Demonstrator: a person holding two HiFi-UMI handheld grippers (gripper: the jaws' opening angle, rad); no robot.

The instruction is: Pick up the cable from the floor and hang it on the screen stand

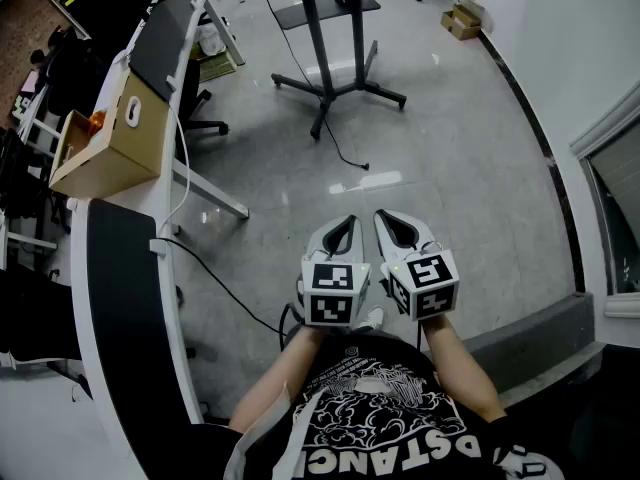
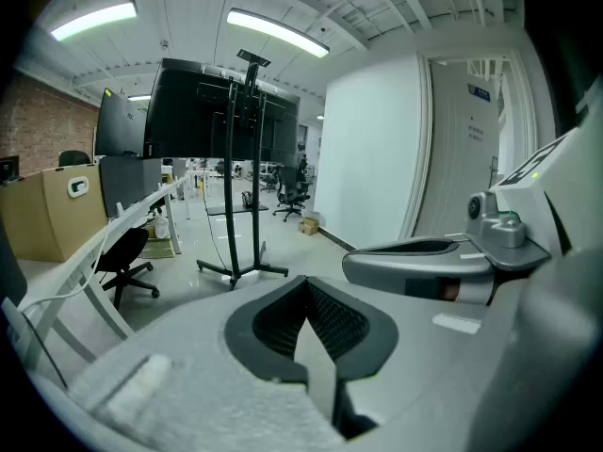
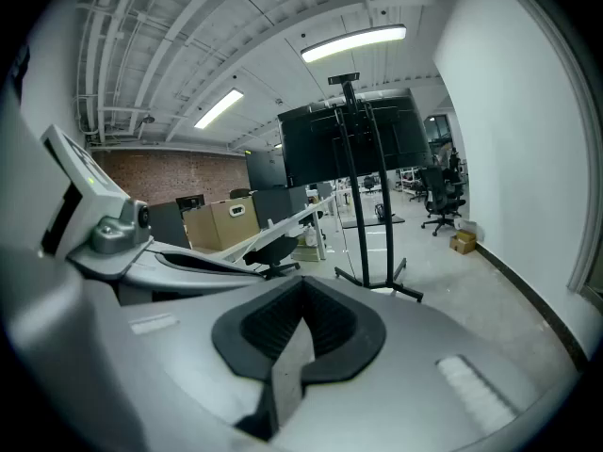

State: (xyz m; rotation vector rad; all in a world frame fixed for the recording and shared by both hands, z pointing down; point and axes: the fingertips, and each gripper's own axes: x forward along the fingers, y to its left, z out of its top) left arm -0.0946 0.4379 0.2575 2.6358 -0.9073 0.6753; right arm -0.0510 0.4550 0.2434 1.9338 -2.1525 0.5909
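Evidently at rest before any reach, the left gripper and right gripper hang side by side near the person's chest, jaws closed on nothing. The black cable lies on the floor, trailing from the screen stand well ahead of them.

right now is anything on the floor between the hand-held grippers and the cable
Nothing visible does. Only bare floor lies between the left hand-held gripper, the right hand-held gripper and the cable, which trails from the base of the screen stand. The desk stands off to the left, clear of that path.
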